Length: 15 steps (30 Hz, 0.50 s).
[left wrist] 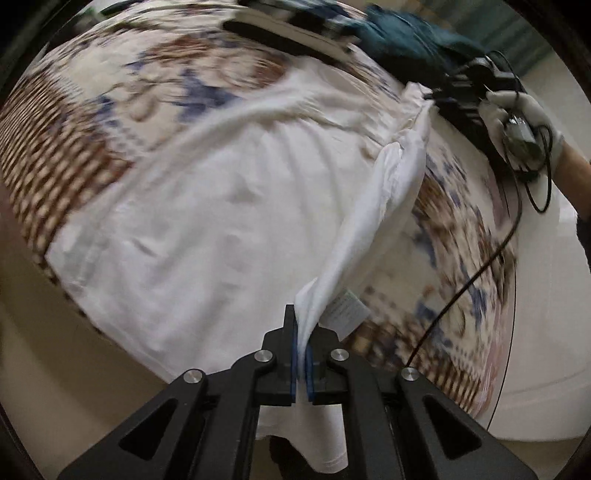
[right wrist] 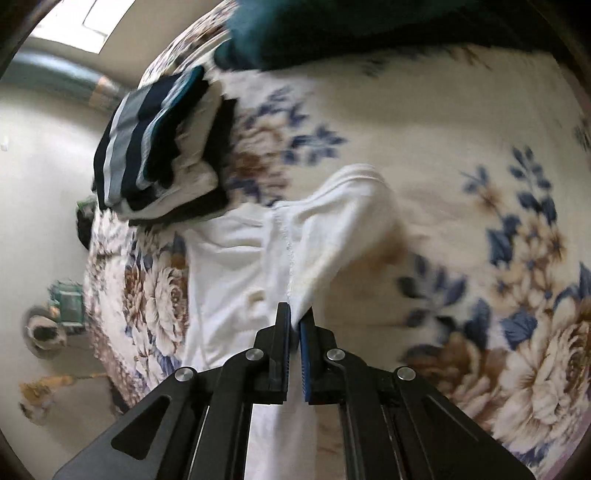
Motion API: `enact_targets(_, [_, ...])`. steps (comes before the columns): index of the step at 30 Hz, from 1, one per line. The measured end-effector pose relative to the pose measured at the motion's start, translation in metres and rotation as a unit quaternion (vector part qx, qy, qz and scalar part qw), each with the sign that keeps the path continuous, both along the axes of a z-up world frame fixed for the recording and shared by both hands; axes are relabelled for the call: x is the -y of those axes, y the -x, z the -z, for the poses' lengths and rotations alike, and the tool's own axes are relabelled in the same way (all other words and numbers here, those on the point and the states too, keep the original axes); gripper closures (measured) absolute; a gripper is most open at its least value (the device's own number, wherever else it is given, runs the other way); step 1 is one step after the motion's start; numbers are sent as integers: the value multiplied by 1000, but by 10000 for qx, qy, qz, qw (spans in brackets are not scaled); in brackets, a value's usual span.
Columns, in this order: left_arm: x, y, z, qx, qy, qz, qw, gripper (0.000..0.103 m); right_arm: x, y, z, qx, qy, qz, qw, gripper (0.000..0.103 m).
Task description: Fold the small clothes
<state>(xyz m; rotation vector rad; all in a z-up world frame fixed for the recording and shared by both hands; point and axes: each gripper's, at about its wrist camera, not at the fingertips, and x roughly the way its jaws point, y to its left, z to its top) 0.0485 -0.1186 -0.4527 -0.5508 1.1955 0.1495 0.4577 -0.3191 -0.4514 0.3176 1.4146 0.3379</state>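
— Two claws, one white shirt [left wrist: 207, 221]. Start from the left: what has it got?

— Left claw [left wrist: 303, 354] is clenched on a bunched corner of the shirt, lifting that edge into a taut ridge. A care label [left wrist: 345, 312] hangs just beside the pinch. Most of the shirt lies spread on the flowered blanket [left wrist: 74, 122] covering the bed.

— And the right one?

— Right claw [right wrist: 295, 325] is clamped on another edge of the shirt, near a stitched seam. A stack of folded clothes [right wrist: 155, 147] sits further up the blanket, and a teal garment [right wrist: 295, 33] lies beyond it.

— So which step?

— I'd judge a fold is under way: one side raised between both grips. Next calls for carrying that edge across evenly, keeping it taut, then laying it flat before letting go.
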Motion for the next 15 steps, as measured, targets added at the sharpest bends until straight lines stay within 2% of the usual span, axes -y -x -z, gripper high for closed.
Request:
enact_targets(3, [-42, 3, 6, -10, 101, -278, 9996, 102, -59, -3, 3, 13, 222, -89, 9997, 98])
enact_targets(8, [-105, 5, 17, -55, 343, -481, 9982, 102, -149, -11, 26, 90, 811, -186, 9965, 98])
enact_targets(15, [-170, 2, 53, -292, 495, -644, 9963, 102, -219, -17, 60, 161, 1530, -324, 9876, 98])
